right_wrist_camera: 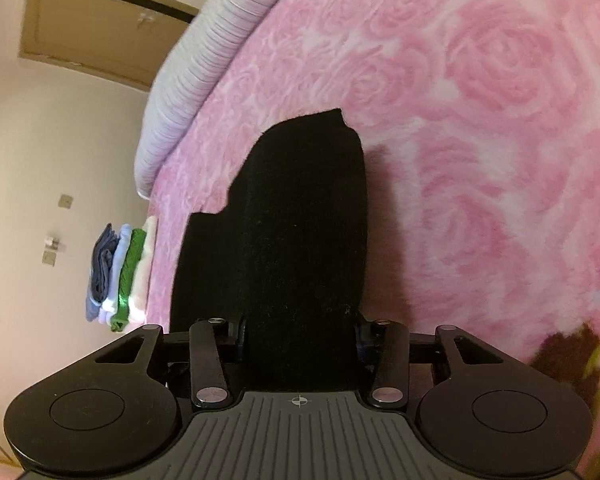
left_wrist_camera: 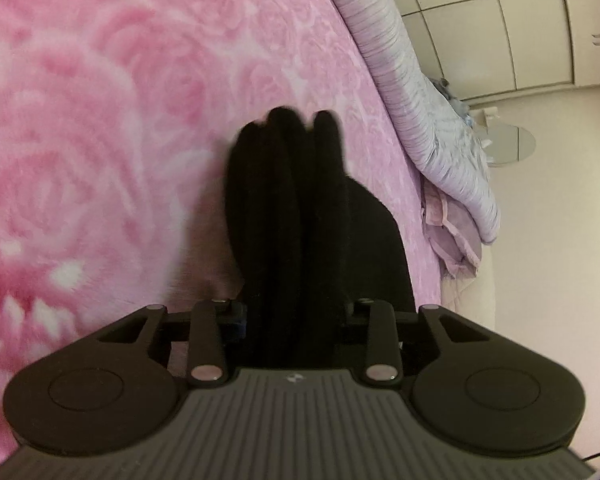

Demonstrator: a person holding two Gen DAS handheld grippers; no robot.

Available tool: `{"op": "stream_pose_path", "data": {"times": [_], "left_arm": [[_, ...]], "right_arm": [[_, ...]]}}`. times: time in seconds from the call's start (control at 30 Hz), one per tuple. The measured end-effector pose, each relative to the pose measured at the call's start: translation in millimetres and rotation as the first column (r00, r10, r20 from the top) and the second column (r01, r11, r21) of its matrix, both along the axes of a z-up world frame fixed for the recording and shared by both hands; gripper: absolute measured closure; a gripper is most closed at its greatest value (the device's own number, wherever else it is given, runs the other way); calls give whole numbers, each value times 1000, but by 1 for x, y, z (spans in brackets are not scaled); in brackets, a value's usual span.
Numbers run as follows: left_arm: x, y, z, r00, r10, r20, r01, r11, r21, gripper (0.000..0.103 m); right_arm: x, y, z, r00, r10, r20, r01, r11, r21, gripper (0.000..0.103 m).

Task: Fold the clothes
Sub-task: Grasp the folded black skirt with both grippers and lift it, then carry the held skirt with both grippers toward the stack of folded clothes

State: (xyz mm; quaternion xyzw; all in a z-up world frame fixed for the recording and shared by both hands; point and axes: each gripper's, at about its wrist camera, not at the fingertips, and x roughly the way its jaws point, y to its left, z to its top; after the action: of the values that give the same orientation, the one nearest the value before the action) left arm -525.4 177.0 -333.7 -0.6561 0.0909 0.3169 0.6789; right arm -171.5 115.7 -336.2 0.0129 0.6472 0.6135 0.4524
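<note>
A black garment (left_wrist_camera: 296,216) lies bunched in folds on the pink rose-patterned blanket (left_wrist_camera: 120,120). In the left wrist view it fills the gap between my left gripper's (left_wrist_camera: 294,312) fingers, which hold it; the fingertips are hidden by the cloth. In the right wrist view the same black garment (right_wrist_camera: 300,220) runs as a flat folded slab from between my right gripper's (right_wrist_camera: 300,328) fingers out over the blanket (right_wrist_camera: 480,120). Both grippers are shut on it.
A striped lilac pillow or rolled quilt (left_wrist_camera: 420,92) lies along the bed's edge; it also shows in the right wrist view (right_wrist_camera: 204,52). A stack of folded clothes (right_wrist_camera: 120,272), blue, white and green, sits at the blanket's far edge. Wardrobe doors (left_wrist_camera: 520,28) stand beyond.
</note>
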Motion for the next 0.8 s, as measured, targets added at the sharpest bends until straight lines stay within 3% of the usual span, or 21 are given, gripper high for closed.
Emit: {"op": "stream_pose_path", "data": {"times": [0.17,0.4,0.6,0.8], "left_arm": [[-14,1,89,998,55,-17,-55,999,3,73],[-42,-11,224,979,202,-21,-199,974,108,73],[-78,-13,266,948,317,-2,-314,939,141,74],[-163,5,269,927,376,9,-373,915,152,74]], "right_arm": [[-9,23,75,999,30,-30,-31,999,-17,61],[-31,61,192,988,126,-88,-121,991,61,61],[-73,97,245,969,226,-94,-216,971,106,61],[-147,133,255,953,293,-83,-282,952,119,60]]}}
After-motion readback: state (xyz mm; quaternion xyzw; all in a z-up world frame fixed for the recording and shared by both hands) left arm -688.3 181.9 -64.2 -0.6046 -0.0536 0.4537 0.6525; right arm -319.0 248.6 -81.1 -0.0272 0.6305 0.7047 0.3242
